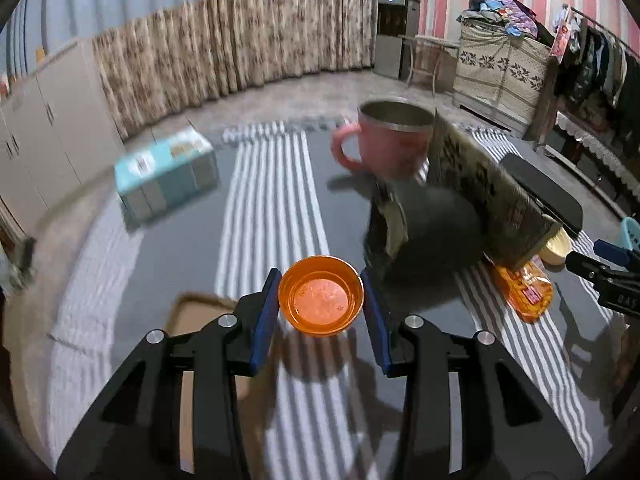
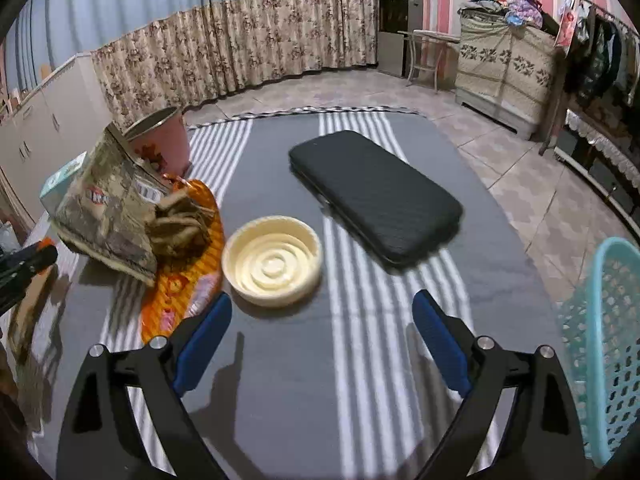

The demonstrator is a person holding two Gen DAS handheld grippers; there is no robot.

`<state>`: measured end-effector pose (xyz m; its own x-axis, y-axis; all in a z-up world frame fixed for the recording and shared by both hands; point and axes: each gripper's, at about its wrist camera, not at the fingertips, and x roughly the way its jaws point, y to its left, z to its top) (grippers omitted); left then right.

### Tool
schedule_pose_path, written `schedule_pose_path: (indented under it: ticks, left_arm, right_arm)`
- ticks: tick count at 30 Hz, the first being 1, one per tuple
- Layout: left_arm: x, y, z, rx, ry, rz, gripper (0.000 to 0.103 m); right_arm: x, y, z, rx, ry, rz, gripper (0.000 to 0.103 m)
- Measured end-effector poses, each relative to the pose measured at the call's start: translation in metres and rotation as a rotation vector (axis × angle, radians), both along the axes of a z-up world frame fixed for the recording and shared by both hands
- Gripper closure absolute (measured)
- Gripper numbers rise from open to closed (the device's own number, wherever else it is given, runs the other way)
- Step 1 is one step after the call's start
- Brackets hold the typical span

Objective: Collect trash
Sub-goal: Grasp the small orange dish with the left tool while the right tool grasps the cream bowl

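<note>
The left gripper (image 1: 320,294) has its blue pads on either side of a small orange plastic cup (image 1: 321,295), which sits on the striped grey tablecloth (image 1: 272,184). The jaws look closed on the cup's rim, left pad touching and right pad at the edge; motion blur leaves full contact uncertain. To do this well, squeeze lightly, since thin plastic likely buckles, and lift straight up before swinging away.

The right gripper (image 2: 322,344) stands wide open and empty, just short of a cream ribbed lid (image 2: 273,266), probably its next pickup.

Relative to the orange cup: a pink mug (image 1: 390,140) stands beyond it to the right, with a crumpled printed paper bag (image 1: 480,188) and a dark rounded shape beside the mug. An orange snack wrapper (image 1: 524,292) lies further right under the bag's corner. A teal box (image 1: 166,172) lies beyond to the left, and a black case (image 1: 540,188) lies far right. A turquoise basket (image 2: 604,340) stands off the cloth's right edge, likely the trash bin; the bag and mug crowd any direct path there.
</note>
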<state>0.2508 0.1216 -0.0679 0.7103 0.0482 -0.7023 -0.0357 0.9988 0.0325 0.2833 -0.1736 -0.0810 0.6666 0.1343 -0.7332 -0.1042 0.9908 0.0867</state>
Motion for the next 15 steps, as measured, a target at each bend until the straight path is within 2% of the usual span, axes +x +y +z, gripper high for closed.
schedule_pose_path:
  ticks: [4, 8, 10, 12, 15]
  left_arm:
    - [0.005, 0.011, 0.010, 0.000, -0.029, 0.020, 0.064]
    - [0.007, 0.020, 0.019, -0.007, -0.059, 0.032, 0.064]
    - [0.010, 0.021, 0.020, -0.010, -0.065, 0.033, 0.064]
    - [0.011, 0.022, 0.020, -0.008, -0.065, 0.033, 0.064]
    - [0.012, 0.019, 0.023, 0.002, -0.073, 0.030, 0.064]
  right_arm:
    - [0.012, 0.019, -0.003, -0.053, 0.011, 0.004, 0.013]
    - [0.022, 0.024, -0.011, -0.038, 0.064, 0.015, 0.015]
    - [0.023, 0.025, -0.015, -0.037, 0.074, 0.022, 0.031]
    - [0.023, 0.024, -0.013, -0.030, 0.068, 0.032, 0.043]
    - [0.024, 0.021, -0.012, -0.013, 0.060, 0.035, 0.043]
